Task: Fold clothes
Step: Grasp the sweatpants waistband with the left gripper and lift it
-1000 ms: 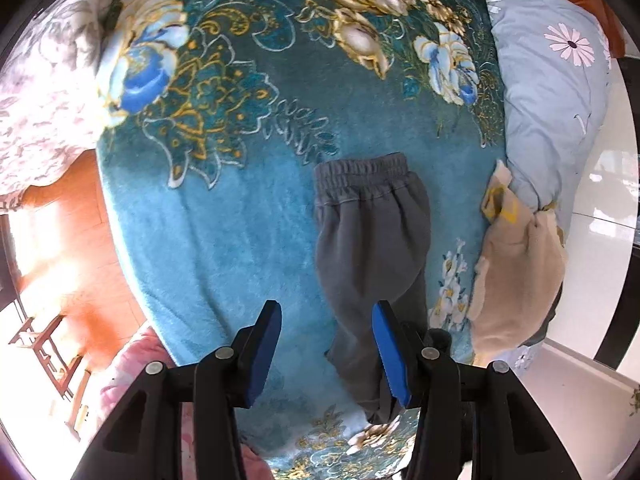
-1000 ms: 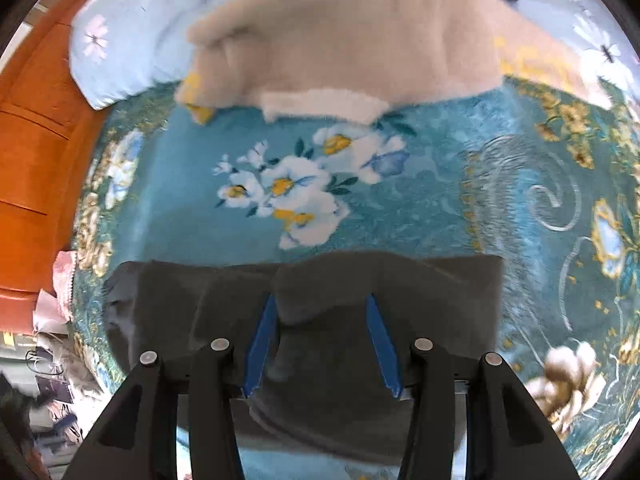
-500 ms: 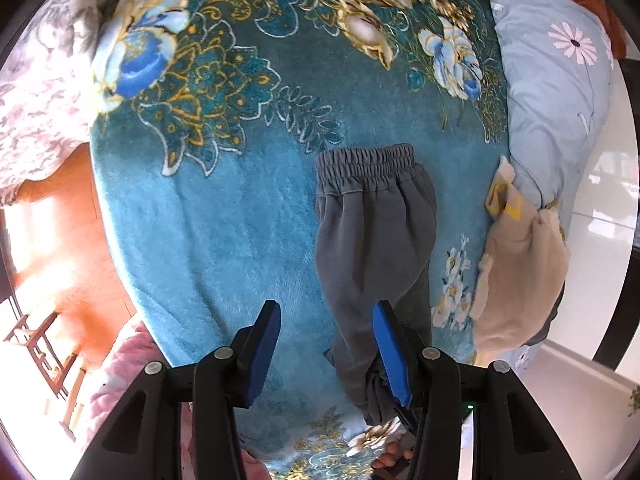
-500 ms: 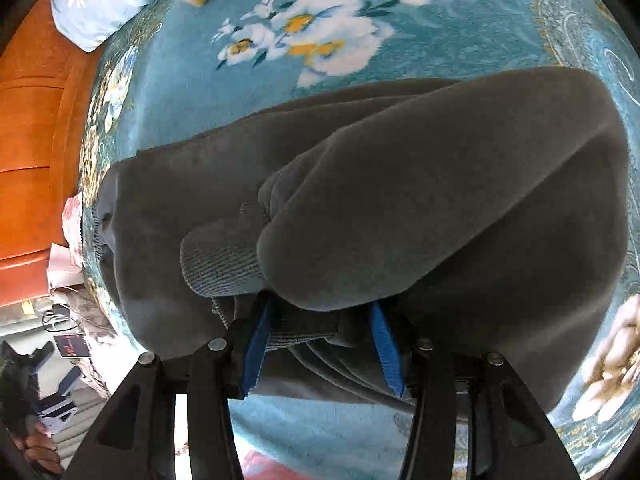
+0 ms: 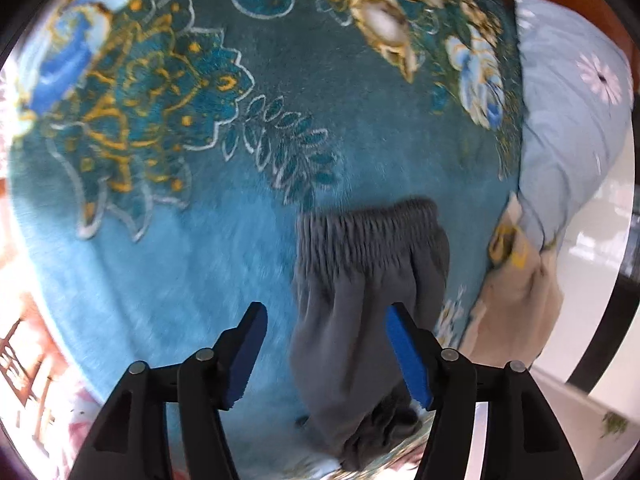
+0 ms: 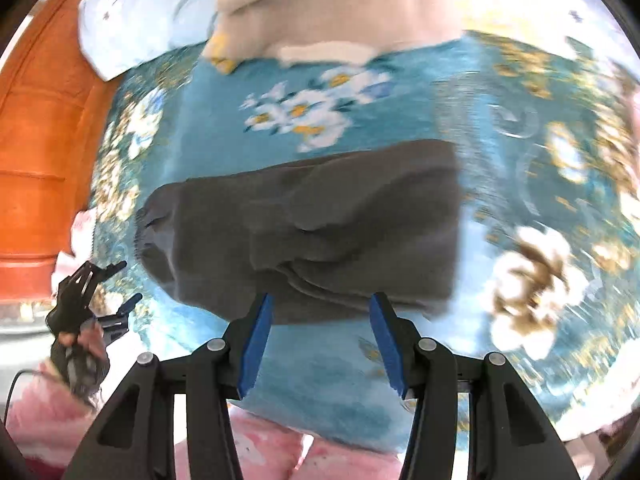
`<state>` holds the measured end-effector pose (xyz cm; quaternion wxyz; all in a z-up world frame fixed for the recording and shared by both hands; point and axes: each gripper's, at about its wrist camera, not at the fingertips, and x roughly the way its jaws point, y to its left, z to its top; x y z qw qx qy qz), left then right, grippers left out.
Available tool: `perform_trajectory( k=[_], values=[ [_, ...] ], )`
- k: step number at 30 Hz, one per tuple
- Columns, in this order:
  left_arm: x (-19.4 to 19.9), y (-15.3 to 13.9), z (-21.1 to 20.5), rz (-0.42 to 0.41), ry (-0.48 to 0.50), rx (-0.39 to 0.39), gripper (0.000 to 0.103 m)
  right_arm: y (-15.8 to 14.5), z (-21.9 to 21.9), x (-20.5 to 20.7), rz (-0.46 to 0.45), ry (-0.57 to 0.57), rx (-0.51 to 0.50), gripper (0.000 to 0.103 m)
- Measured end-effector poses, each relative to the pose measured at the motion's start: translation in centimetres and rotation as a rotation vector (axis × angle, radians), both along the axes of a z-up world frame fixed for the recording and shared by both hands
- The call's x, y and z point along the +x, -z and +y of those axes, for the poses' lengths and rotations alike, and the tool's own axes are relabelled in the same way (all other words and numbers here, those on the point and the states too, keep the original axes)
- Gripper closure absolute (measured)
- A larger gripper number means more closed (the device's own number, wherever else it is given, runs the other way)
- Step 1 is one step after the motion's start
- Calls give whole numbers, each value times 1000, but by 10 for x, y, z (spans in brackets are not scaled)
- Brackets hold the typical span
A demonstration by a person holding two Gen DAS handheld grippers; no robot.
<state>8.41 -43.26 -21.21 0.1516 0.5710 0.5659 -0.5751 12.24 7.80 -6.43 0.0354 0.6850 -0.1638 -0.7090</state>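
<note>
The grey pants lie partly folded on the blue blanket. Our left claw is opening above them, empty; the right claw hangs half open, empty. We should grip the waistband squarely and keep the edges aligned.

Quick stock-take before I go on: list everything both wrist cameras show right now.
trousers: 1, dark grey, lying on the blanket, partly folded, waistband away from the left gripper
blanket: 1, teal with gold and white flowers, spread under the trousers
pillow: 1, pale blue with daisies, at the blanket's edge
beige garment: 1, cream with yellow trim, beside the pillow
wooden board: 1, orange-brown, past the blanket
pink cloth: pink, at the near edge
left gripper: black, blue pads, jaws opening over the trousers, holding nothing
right gripper: black, blue pads, open, empty, above the trousers
</note>
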Motion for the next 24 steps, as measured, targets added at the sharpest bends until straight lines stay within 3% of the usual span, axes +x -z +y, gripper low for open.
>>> perform_trajectory(
  k=[5, 9, 14, 16, 18, 21, 24],
  values=[
    [-19, 36, -4, 19, -10, 39, 33, -31, 31, 29, -14, 134, 108, 51],
    [-31, 52, -2, 16, 14, 43, 32, -51, 40, 43, -23, 157, 200, 51],
    [-31, 59, -1, 29, -25, 57, 33, -57, 43, 43, -37, 189, 239, 51],
    [-31, 57, 0, 48, -36, 73, 48, -57, 38, 36, -37, 165, 241, 51],
    [-32, 54, 0, 46, -34, 71, 56, -54, 28, 29, -34, 126, 234, 51],
    [-38, 37, 4, 61, 18, 30, 66, -49, 14, 18, -27, 69, 219, 51],
    [-46, 15, 10, 94, 71, -12, 69, -46, 4, 13, -7, 25, 188, 51]
  ],
)
